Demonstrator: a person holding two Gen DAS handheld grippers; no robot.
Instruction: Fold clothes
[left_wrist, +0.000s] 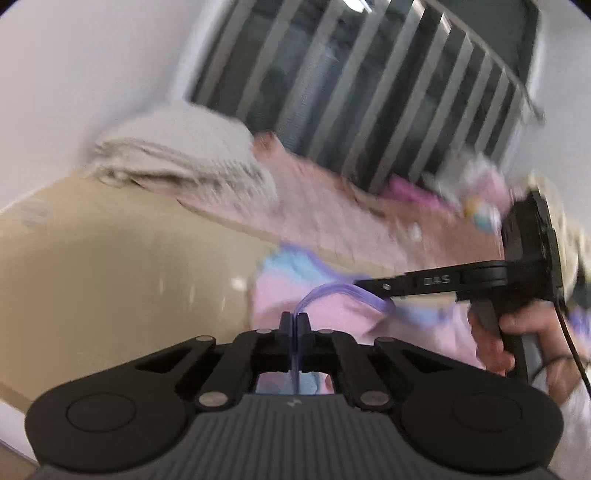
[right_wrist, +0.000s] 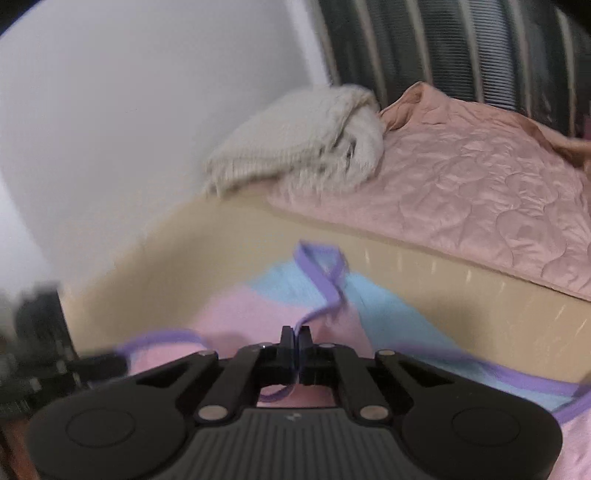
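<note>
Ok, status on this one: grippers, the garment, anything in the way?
Left gripper shut on purple trim of pink-and-blue garment. Right gripper shut on same trim. Garment partly lifted off tan surface. Pink quilt and cream knit behind, clear.

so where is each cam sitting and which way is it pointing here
Left wrist: on the left gripper, facing the bed and slatted headboard; its shut jaws pinch the purple trim of the pink and blue garment; right gripper and hand show.
Right wrist: on the right gripper, facing the same way; jaws shut on the trim.
Shared: garment, grey knit, pink quilt.
</note>
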